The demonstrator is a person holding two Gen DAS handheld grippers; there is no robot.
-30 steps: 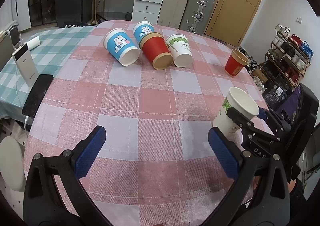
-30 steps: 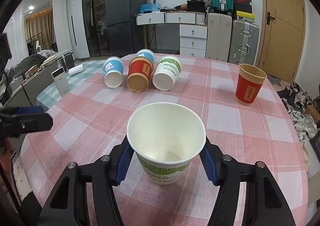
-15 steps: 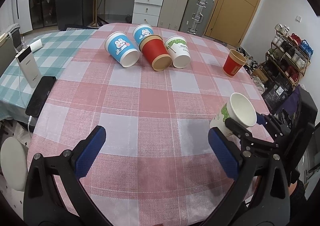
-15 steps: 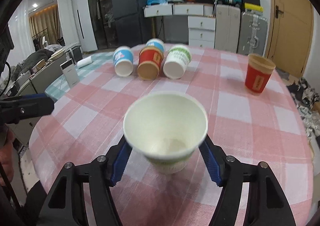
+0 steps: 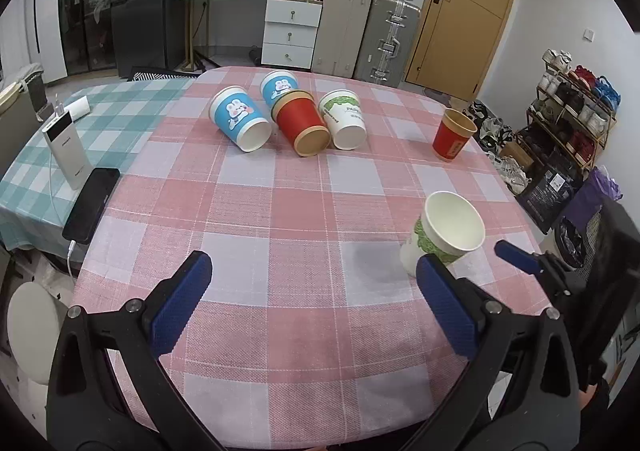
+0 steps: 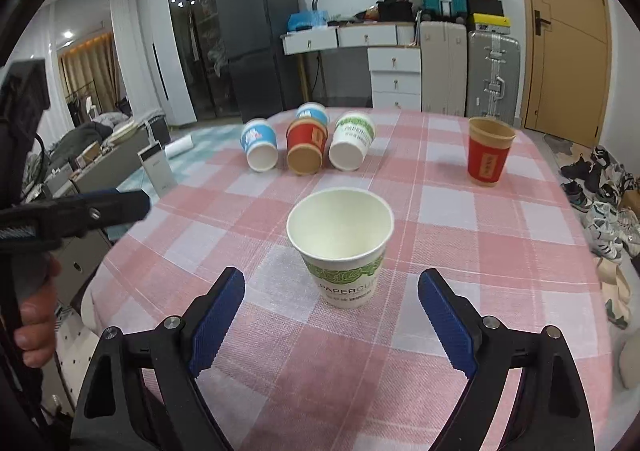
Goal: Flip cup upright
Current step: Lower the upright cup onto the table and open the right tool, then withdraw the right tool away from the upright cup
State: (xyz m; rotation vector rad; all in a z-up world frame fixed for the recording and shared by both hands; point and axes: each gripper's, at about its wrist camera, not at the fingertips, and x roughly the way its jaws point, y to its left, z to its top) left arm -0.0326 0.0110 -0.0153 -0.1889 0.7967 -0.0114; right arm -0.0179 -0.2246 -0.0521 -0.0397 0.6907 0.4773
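Left wrist view: left gripper (image 5: pixel 310 291) spread wide, holding nothing, low centre of frame over the checked tablecloth (image 5: pixel 280 211). White-green cup (image 5: pixel 444 235) stands mouth-up at right of centre, near the table's right edge. Right gripper's blue fingertips (image 5: pixel 516 255) show just right of the cup, not touching it. Upper centre: two blue cups (image 5: pixel 240 119), a red cup (image 5: pixel 302 123) and a white cup (image 5: pixel 344 119) lie on their sides in a tight cluster. Another red cup (image 5: pixel 454 135) stands upright at upper right. Phone (image 5: pixel 92 205) and power bank (image 5: pixel 66 149) at left edge.

Right wrist view: right gripper (image 6: pixel 332 323) open wide, empty, cup (image 6: pixel 342 247) centred just ahead of the pads (image 6: pixel 218 315), clear gap both sides. Cup looks upright and flat on the cloth.

Judgement: this cup's flip is done, release step. Next move likely a straight pull-back, then reach for the lying cluster. Plenty of bare cloth between the cup and the cluster; watch the right table edge and avoid clipping the cup on the way out.
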